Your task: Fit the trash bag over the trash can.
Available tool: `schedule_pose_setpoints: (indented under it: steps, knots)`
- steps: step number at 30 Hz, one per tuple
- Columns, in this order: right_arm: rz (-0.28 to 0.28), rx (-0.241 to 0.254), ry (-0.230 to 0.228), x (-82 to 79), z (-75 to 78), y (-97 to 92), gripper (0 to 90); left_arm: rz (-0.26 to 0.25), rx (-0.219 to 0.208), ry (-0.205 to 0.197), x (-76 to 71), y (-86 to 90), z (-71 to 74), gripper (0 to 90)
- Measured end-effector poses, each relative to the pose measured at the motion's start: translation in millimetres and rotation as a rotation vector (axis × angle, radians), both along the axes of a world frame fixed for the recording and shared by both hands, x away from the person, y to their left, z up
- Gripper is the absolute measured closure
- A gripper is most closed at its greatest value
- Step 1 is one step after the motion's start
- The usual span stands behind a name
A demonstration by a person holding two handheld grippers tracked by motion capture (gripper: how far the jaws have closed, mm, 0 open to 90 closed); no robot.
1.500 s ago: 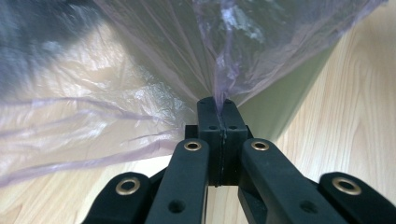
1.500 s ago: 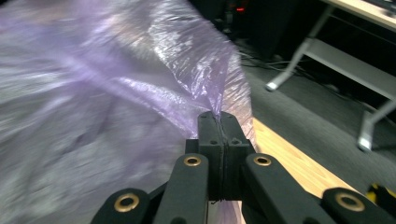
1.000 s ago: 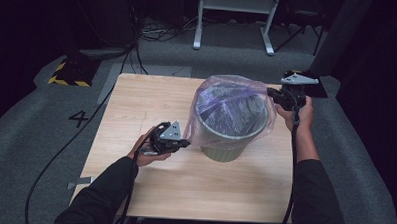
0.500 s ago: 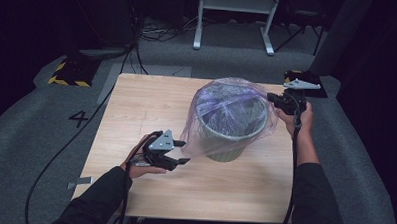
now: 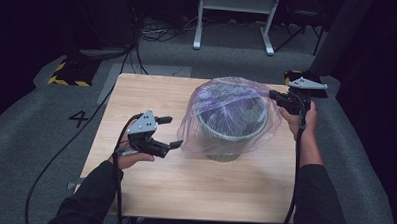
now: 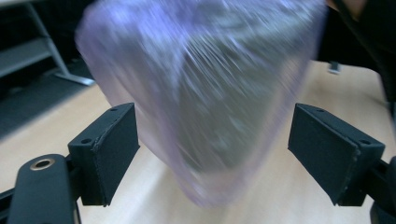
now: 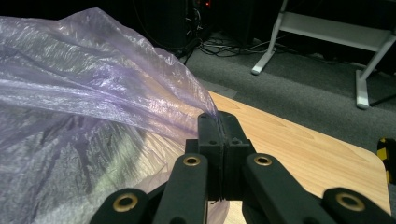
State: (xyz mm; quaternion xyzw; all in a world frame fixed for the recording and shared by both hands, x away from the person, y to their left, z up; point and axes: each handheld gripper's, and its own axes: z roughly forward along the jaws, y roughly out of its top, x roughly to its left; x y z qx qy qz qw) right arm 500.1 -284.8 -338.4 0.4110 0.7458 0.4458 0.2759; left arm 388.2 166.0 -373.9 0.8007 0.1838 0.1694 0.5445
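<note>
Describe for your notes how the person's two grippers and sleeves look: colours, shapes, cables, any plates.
Both arms wear dark long sleeves. The left gripper is black with two blocky, flat-faced jaws, a grey three-cornered plate with small holes on top, and a black cable trailing off the table. The right gripper is black too, with a like grey plate, brass-coloured rivets on its linkage, and a black cable.

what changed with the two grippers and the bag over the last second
The left gripper let go of the purple plastic bag at the bin's side and pulled back toward the person. Its jaws have just been opening and nothing is between them. The freed side of the bag now hangs loose. The right gripper stayed shut on the bag's edge, and the grey bin kept its place on the table.
</note>
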Motion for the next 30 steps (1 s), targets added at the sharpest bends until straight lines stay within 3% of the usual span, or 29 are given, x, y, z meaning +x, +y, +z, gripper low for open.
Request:
schedule_pose_setpoints:
  steps: [7, 13, 16, 21, 27, 30]
  knots:
    - [0.024, -0.010, -0.002, -0.1, 1.3, 3.4, 89.0, 0.047, 0.074, -0.050, 38.0, -24.8, 19.2, 18.1]
    - [0.020, -0.027, 0.006, 2.1, -2.1, 1.2, 89.0, 0.072, 0.092, -0.075, 65.4, -39.5, 30.6, 43.3]
    - [0.026, -0.032, 0.009, 3.4, -5.3, 1.7, 89.1, 0.061, 0.075, -0.080, 74.2, -42.8, 34.5, 52.4]
    - [0.024, -0.033, 0.014, 4.8, -9.1, 3.3, 89.0, 0.107, 0.079, -0.095, 88.8, -47.2, 37.1, 71.2]
    - [0.021, -0.035, 0.024, 8.4, -12.4, 4.3, 88.6, 0.152, 0.051, -0.038, 111.6, -55.6, 31.5, 85.1]
    - [0.018, -0.045, 0.045, 12.0, -17.4, 3.9, 88.4, 0.189, 0.076, 0.001, 124.7, -60.7, 22.8, 86.4]
